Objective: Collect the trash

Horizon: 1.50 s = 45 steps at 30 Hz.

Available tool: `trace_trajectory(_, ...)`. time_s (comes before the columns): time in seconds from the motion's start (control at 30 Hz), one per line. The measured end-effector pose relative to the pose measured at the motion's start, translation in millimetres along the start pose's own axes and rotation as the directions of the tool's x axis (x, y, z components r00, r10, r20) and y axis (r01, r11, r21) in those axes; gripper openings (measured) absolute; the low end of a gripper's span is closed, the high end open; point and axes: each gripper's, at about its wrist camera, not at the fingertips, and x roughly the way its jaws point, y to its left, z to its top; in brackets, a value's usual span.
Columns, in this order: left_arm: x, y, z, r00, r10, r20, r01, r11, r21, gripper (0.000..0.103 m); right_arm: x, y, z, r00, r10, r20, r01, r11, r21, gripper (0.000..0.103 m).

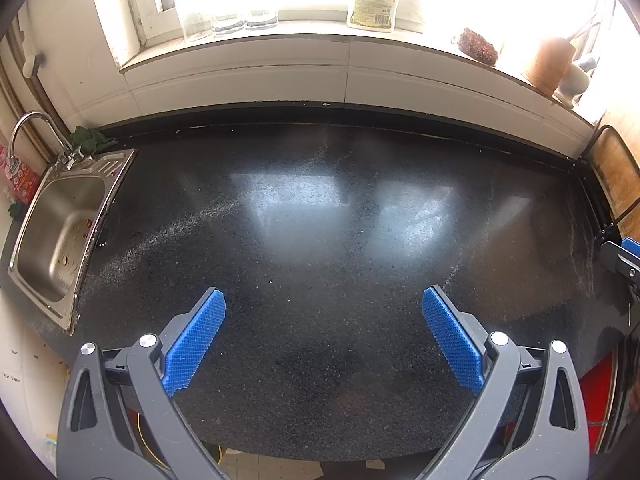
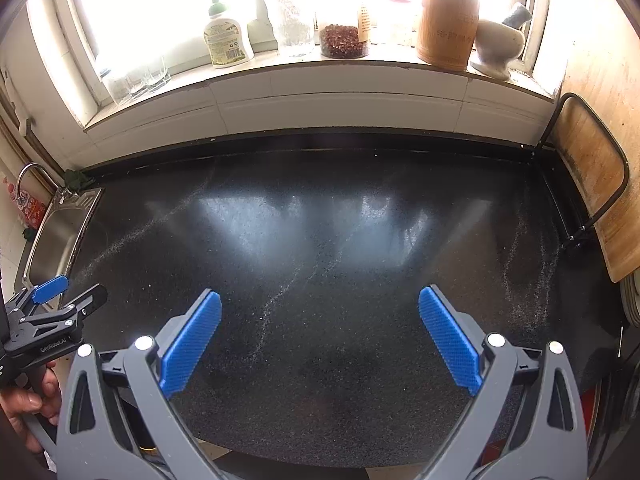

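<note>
**Both hand-held grippers wide open above a dark tabletop**

The left hand-held gripper (image 1: 324, 300) hangs over the near part of the black speckled tabletop (image 1: 320, 208), its blue-padded fingers (image 1: 196, 340) spread far apart with nothing between them. The right hand-held gripper (image 2: 320, 300) is held the same way, fingers (image 2: 448, 340) splayed wide and holding nothing. In the right wrist view the left hand-held gripper shows at the near left edge, gripped by a bare hand (image 2: 28, 404); in the left wrist view a bit of the right one shows at the right edge.

No piece of trash can be made out on the tabletop in either view; the surface carries only pale streaks of fine powder or grit (image 2: 272, 308) and window glare. Some small brownish scraps (image 1: 74, 244) lie in the bottom of the steel sink (image 1: 60, 236) at the far left, under a curved tap (image 1: 28, 128), with a green cloth (image 1: 92, 138) behind its corner.

On the far windowsill (image 2: 280, 68) stand clear glasses (image 2: 140, 76), a white bottle with a green cap (image 2: 226, 40), a clear jar (image 2: 294, 22), a container of reddish-brown seeds (image 2: 344, 42), a bamboo utensil holder (image 2: 448, 24) and a white mortar with pestle (image 2: 502, 46). A wooden cutting board (image 2: 596, 168) leans in a black wire rack (image 2: 576, 236) at the right end of the tabletop.
</note>
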Motion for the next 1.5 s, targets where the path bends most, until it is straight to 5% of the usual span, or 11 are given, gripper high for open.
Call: trace_trajectory(1.5,-0.5,-7.3,3.4,1.0,-0.001,0.001,0.001,1.0,0.015,0.096,-1.1,-3.2,-1.9,1.0,-0.004,-0.008,0.004,1.0,-0.006,0.096)
